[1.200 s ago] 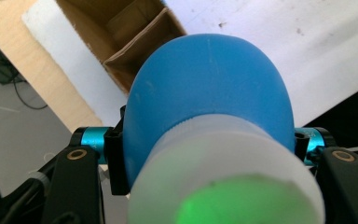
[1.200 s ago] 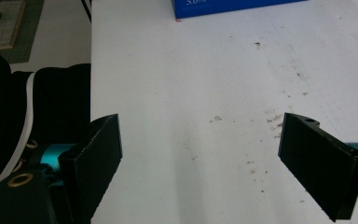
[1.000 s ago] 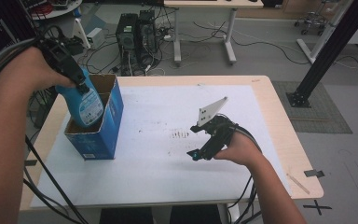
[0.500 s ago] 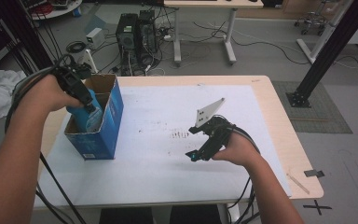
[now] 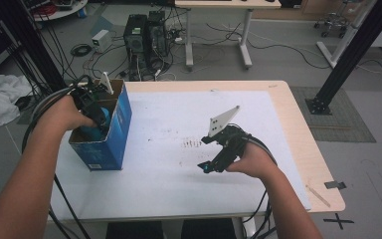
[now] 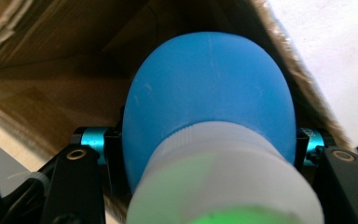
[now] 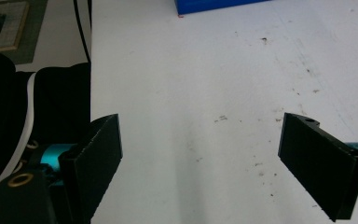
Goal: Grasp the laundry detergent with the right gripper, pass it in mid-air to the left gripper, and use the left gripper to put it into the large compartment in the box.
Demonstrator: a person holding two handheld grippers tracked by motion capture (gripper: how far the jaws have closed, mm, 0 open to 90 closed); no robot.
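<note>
Blue bottle lowered into the blue cardboard box by the left gripper.

The blue bottle [image 6: 208, 107], white cap toward the camera, sits inside the blue box [image 5: 115, 132] at the table's left edge. The left gripper [image 5: 93, 107] clamps it between both jaws. The right gripper [image 7: 214, 154] rests on the white table [image 5: 169, 194], well apart from the box, jaws spread wide with nothing between them.
</note>
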